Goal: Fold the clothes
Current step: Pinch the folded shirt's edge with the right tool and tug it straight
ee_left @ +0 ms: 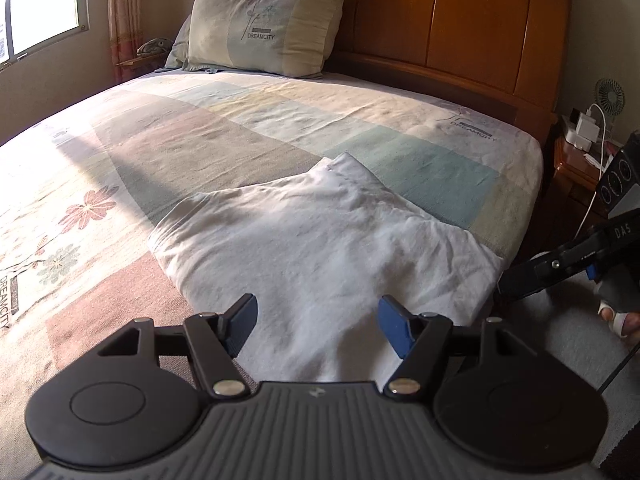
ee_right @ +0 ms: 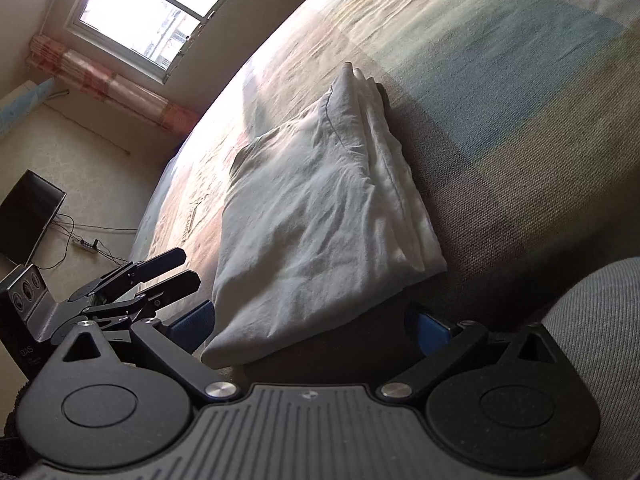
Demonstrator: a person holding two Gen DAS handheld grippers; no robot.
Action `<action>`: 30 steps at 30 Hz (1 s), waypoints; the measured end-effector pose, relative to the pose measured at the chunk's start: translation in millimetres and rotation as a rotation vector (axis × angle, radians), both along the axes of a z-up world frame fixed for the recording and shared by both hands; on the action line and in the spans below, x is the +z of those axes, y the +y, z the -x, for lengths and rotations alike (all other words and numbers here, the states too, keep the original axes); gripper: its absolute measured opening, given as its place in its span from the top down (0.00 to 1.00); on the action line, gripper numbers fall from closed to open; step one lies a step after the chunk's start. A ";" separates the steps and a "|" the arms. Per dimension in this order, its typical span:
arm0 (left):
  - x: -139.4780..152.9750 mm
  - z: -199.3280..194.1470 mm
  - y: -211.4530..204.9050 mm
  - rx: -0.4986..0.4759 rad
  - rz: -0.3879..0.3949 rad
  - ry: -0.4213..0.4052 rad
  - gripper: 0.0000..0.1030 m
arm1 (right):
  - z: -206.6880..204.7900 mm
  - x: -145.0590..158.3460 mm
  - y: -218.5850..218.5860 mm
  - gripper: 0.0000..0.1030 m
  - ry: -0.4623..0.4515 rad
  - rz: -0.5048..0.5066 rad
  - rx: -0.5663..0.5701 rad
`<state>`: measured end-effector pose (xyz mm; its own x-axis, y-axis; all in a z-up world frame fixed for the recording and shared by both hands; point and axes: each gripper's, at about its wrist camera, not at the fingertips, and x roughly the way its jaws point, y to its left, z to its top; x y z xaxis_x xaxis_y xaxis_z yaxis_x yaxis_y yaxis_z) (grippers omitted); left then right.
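The white garment [ee_left: 320, 236] lies in a layered, folded bundle near the bed's [ee_left: 224, 136] near edge; the left gripper [ee_left: 318, 322] and right gripper [ee_right: 310, 322] both gape empty beside it; folding looks nearly done, perhaps one tidy-up left.

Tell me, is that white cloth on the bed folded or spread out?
Folded. The white cloth lies as a compact bundle on the bed, with several stacked layers showing along its right edge.
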<state>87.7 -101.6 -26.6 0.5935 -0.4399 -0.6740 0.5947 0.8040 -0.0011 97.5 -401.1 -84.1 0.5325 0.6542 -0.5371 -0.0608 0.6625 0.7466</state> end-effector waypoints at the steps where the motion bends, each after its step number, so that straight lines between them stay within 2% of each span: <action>1: -0.7 -0.8 -2.0 0.000 0.004 0.003 0.34 | -0.6 -0.5 -1.8 0.00 -0.006 -0.017 -0.011; 6: -4.7 -0.6 -2.3 0.008 0.009 0.014 0.34 | -3.8 8.0 -14.0 0.01 -0.078 -0.110 -0.053; 9: -8.2 0.4 0.8 0.021 0.015 0.029 0.33 | -9.7 0.3 -16.3 0.04 -0.068 -0.126 -0.069; 11: -10.4 1.3 2.9 0.029 0.012 0.038 0.33 | -13.4 -8.4 -17.1 0.18 -0.037 -0.127 -0.090; 13: -11.7 2.9 4.4 0.027 0.007 0.043 0.33 | -15.5 -14.0 -17.8 0.27 -0.024 -0.130 -0.106; 14: -12.4 3.9 4.7 0.018 0.004 0.049 0.33 | -15.9 -13.1 -17.4 0.35 -0.031 -0.119 -0.107; 15: -13.1 4.8 4.9 0.009 0.000 0.056 0.30 | -16.2 -11.5 -16.8 0.40 -0.039 -0.102 -0.106; 20: -15.3 14.5 0.5 -0.048 -0.023 0.064 0.29 | -19.1 -4.7 -12.0 0.82 -0.060 -0.009 -0.118; 25: -22.7 24.2 -5.7 -0.124 0.003 0.121 0.28 | -16.2 2.2 -17.1 0.86 -0.084 0.051 -0.137; 28: -39.4 21.8 -6.2 -0.110 0.011 0.205 0.26 | -14.2 -1.0 -20.1 0.86 -0.066 0.071 -0.149; 30: -43.6 21.9 -4.9 -0.107 0.014 0.226 0.26 | -13.9 -8.0 -22.8 0.85 -0.036 0.073 -0.169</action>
<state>65.8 -106.5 -70.3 0.3780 -0.5021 -0.7778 0.6597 0.7356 -0.1542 111.5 -424.0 -92.1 0.6511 0.5142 -0.5584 0.0300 0.7176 0.6958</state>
